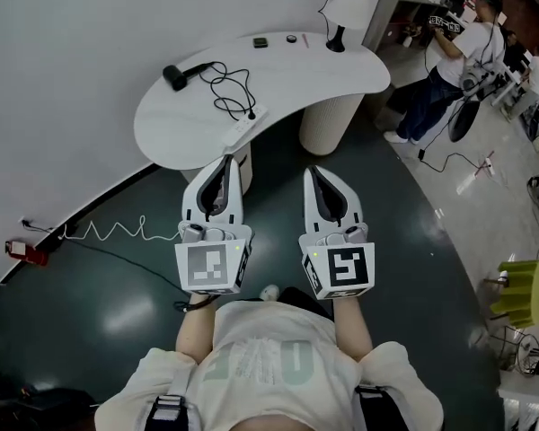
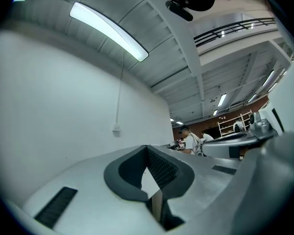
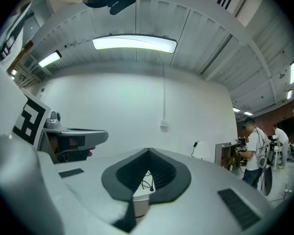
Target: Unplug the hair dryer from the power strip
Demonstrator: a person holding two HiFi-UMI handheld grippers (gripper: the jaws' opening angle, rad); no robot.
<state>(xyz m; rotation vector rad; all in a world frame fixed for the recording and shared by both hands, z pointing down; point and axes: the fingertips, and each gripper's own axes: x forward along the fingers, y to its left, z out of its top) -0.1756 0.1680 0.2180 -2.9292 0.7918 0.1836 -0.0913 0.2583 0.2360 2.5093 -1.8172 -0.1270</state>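
A black hair dryer (image 1: 176, 76) lies at the left of a white curved table (image 1: 341, 74). Its black cord (image 1: 231, 89) loops across the top and ends in a plug standing in a white power strip (image 1: 245, 127) at the table's front edge. My left gripper (image 1: 225, 160) and right gripper (image 1: 313, 171) are held side by side over the dark floor, short of the table, both shut with nothing in them. In the right gripper view the power strip (image 3: 143, 192) and cord (image 3: 148, 182) show past the closed jaws of the right gripper (image 3: 148, 151). The left gripper (image 2: 147, 147) faces the white wall.
Small dark objects (image 1: 291, 38) and a black stand (image 1: 336, 39) sit at the table's far side. A coiled white cable (image 1: 117, 232) runs along the floor to a red item (image 1: 22, 251) by the wall. People (image 1: 454, 52) work at benches at the right. A yellow-green stool (image 1: 525, 290) stands far right.
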